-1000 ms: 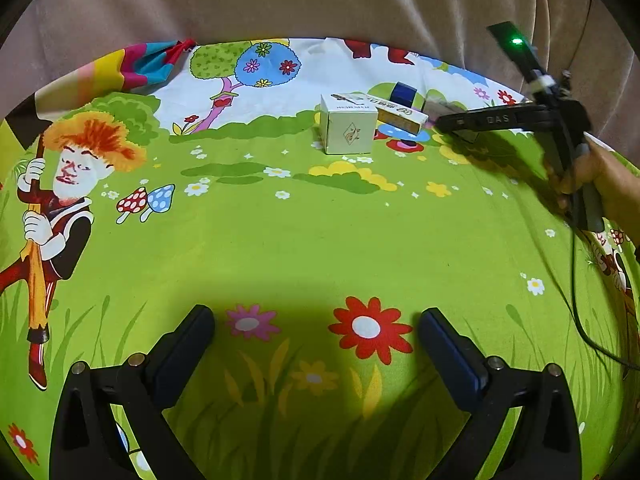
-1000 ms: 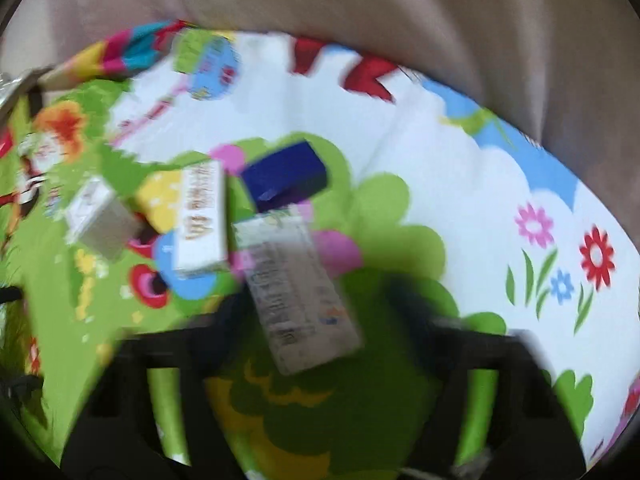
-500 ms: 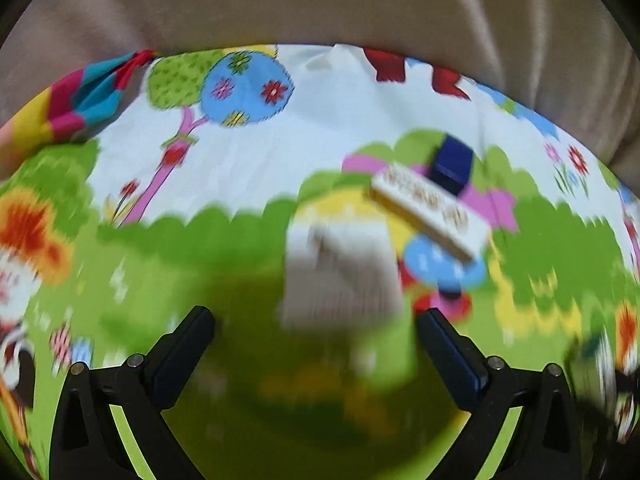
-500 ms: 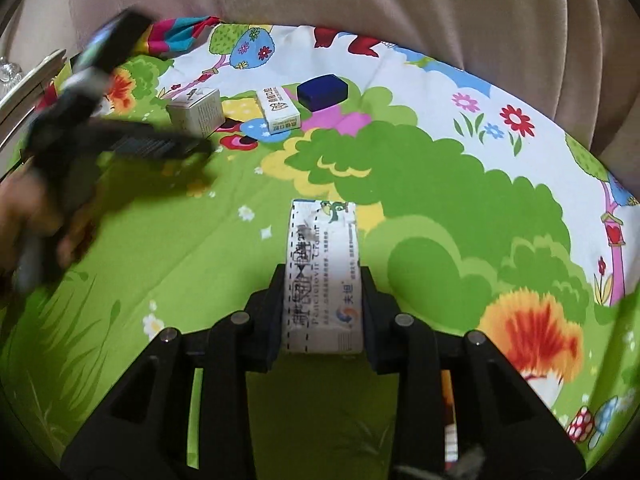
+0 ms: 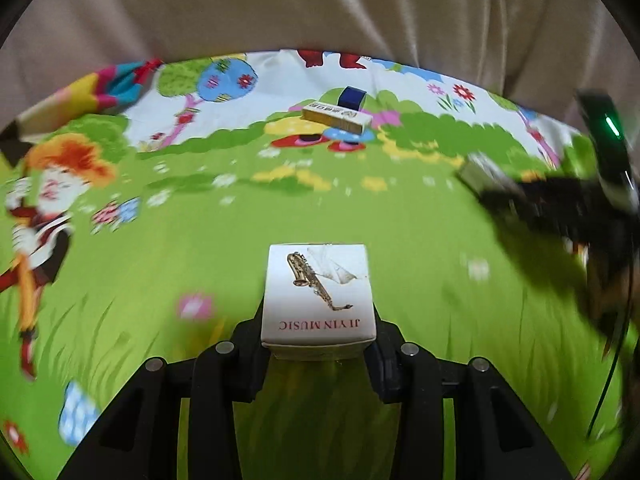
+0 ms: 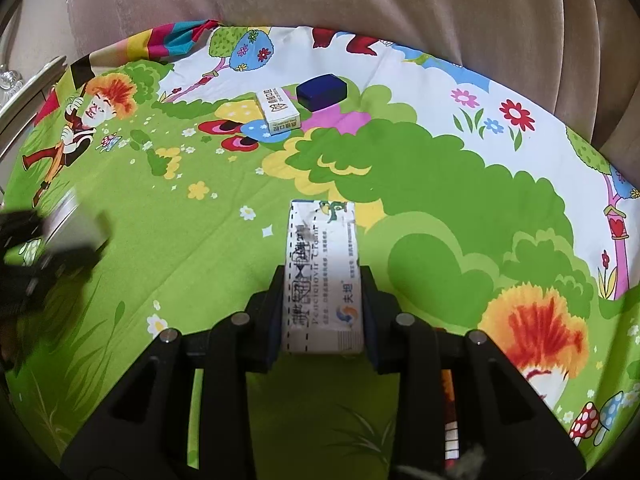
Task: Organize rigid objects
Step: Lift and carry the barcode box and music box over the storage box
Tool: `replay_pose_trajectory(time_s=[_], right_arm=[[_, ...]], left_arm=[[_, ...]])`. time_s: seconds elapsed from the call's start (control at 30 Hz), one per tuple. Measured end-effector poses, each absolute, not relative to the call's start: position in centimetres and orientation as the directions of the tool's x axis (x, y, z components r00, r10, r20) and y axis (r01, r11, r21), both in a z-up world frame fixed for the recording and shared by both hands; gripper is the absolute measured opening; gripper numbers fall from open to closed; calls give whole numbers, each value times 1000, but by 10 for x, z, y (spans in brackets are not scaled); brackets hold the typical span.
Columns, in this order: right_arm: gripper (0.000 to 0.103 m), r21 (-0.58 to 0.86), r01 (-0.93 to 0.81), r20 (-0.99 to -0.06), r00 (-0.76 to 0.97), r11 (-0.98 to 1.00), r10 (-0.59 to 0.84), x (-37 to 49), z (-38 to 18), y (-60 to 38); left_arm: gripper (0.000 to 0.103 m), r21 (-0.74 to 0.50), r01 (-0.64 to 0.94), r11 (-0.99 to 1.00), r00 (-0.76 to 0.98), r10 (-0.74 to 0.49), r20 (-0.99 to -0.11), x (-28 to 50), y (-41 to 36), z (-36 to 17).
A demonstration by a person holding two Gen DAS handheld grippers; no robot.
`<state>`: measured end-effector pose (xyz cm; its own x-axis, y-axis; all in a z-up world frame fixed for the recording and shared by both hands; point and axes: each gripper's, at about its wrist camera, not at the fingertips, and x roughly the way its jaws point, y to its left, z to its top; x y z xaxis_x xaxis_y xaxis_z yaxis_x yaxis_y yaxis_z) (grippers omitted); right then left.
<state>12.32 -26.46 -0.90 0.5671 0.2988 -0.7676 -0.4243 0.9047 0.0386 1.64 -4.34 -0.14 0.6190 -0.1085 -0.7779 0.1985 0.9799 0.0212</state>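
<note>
A second ago our left claw (image 5: 318, 344) stood wide over bare cloth, with the small white cardboard box printed with a saxophone (image 5: 318, 296) standing far off beside the other boxes; now that box sits between its black fingers (image 5: 248, 360), lifted clear of the cloth. Its jaws are closing, and the pads press on both sides of the box. Our right claw (image 6: 322, 312) held the long white medicine carton with blue print (image 6: 322, 276) in a blurred view then; the view is sharp now, and the jaws stand narrow, clamped on the carton's near end while its far end sticks out over the cloth.

Beneath both lies the bright green cartoon-printed cloth (image 6: 200, 260) covering the worktop, backed by a beige curtain (image 6: 360, 0). At the far side a flat white and yellow printed carton (image 6: 278, 111) lies on the cloth, just beside a dark blue rectangular box (image 6: 322, 91); from the left wrist view the same carton (image 5: 336, 117) lies in front of the blue box (image 5: 351, 98). The right claw shows there as a dark blur at the right edge (image 5: 560, 200).
</note>
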Motion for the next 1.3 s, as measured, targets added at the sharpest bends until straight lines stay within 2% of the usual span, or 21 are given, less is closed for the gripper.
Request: replay_pose_trajectory(time_s=[0.1, 0.7, 0.87, 1.03, 1.2, 1.3], right_arm=[[38, 34, -424, -767, 569, 905, 295, 123, -9, -264], [37, 11, -405, -767, 583, 914, 268, 123, -9, -264], [37, 41, -317, -771, 593, 947, 232, 102, -5, -264], [37, 100, -243, -693, 679, 965, 243, 13, 20, -259], [37, 76, -210, -608, 765, 975, 213, -64, 47, -243], [37, 53, -201, -478, 855, 978, 201, -113, 84, -233]], left_arm=[[41, -11, 176, 984, 623, -120, -773, 14, -35, -1], [41, 12, 151, 988, 629, -87, -772, 18, -40, -1], [41, -34, 136, 990, 620, -112, -776, 0, -39, 3], [41, -48, 149, 988, 665, -136, -734, -49, -46, 20], [41, -57, 166, 984, 724, -161, -670, -84, -51, 53], [41, -43, 165, 985, 795, -159, -585, -108, -50, 91]])
